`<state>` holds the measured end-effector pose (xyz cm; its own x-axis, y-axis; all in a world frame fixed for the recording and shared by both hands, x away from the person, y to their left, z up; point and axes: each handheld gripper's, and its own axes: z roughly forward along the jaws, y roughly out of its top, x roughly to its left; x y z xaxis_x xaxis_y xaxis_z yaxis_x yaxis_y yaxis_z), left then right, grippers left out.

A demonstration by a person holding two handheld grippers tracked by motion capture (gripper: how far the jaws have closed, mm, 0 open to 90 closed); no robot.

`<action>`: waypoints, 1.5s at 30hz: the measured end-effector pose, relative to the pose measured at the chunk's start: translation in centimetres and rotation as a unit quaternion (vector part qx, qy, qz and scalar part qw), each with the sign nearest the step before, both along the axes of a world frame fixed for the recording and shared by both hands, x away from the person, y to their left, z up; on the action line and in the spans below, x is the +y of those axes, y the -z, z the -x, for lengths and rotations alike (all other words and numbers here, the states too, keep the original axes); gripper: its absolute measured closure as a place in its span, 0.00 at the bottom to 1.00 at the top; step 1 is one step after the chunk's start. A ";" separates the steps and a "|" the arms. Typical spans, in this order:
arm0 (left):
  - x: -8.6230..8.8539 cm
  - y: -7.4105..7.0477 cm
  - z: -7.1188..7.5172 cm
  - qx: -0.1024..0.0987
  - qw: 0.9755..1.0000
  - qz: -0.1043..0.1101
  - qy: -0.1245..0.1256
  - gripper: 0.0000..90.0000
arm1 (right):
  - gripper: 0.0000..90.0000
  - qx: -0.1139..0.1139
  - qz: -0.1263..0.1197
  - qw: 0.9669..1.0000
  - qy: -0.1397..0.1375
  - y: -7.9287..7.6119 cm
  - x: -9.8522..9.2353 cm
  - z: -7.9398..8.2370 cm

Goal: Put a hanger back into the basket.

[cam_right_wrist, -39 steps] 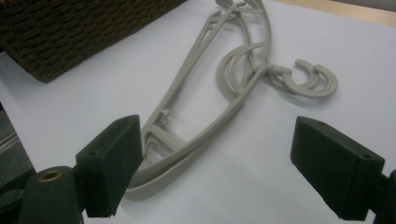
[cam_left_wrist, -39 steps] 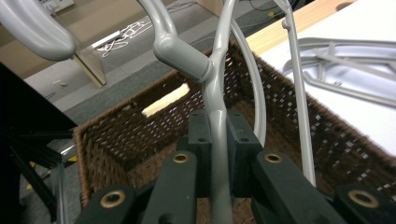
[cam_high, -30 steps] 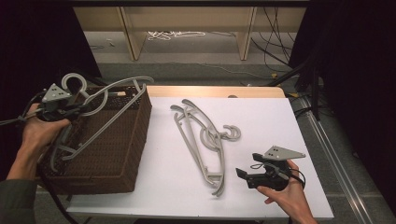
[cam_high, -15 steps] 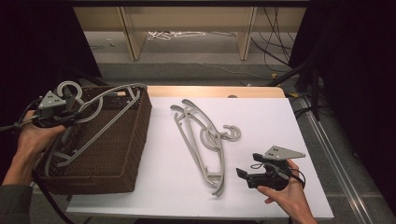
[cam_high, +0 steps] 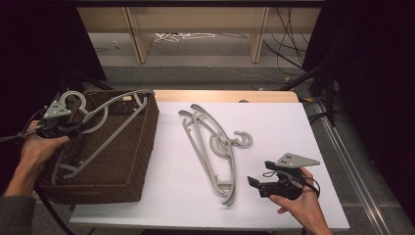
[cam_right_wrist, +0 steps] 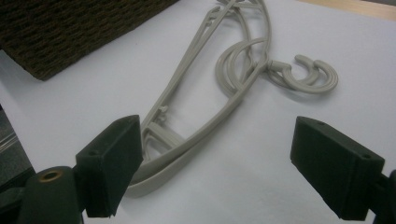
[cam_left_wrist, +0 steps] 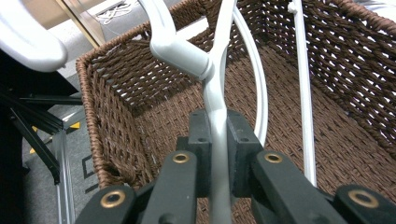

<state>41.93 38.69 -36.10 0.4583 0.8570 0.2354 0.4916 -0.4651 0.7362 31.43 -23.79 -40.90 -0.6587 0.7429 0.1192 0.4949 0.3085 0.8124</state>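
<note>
Left gripper view: the left gripper [cam_left_wrist: 218, 140] is clamped on a grey hanger [cam_left_wrist: 215, 100], held over the brown wicker basket [cam_left_wrist: 116, 84]. Ahead of the right gripper [cam_right_wrist: 217, 170], whose jaws are spread wide, stacked hangers [cam_right_wrist: 219, 84] are seen on the white table [cam_right_wrist: 261, 186].

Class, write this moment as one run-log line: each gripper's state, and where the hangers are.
left gripper: shut on hanger, over basket | right gripper: open, nothing held | hangers on table: untouched

Basket [cam_high: 122, 161] is dark brown wicker with that tight woven pattern, and the hanger [cam_left_wrist: 217, 93] in it is pale grey. Loose hangers [cam_high: 215, 147] look greyish-beige on a plain white worktop [cam_high: 293, 132], tongs [cam_right_wrist: 219, 168] matte black.
</note>
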 end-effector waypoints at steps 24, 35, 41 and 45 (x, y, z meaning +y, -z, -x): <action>0.3 2.3 -0.9 0.037 0.999 -0.011 -0.031 0.91 | 0.20 0.000 -0.003 1.000 -0.002 0.3 0.0 -0.2; -0.5 4.4 -2.2 0.075 0.996 -0.041 -0.040 0.91 | 0.20 0.001 -0.004 1.000 -0.003 0.2 0.0 -0.2; -0.4 4.7 -2.3 0.084 0.994 -0.037 -0.056 0.90 | 0.20 0.007 -0.004 1.000 0.000 0.2 -0.1 -0.1; -0.1 4.7 -2.1 0.079 0.993 -0.025 -0.085 0.80 | 0.20 0.006 -0.002 1.000 -0.001 0.2 -0.1 -0.1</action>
<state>44.02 38.54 -40.80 0.3420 0.9146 0.2159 0.6744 -0.3989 0.6213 31.51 -23.89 -41.09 -0.6579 0.7417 0.1304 0.5047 0.3058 0.8073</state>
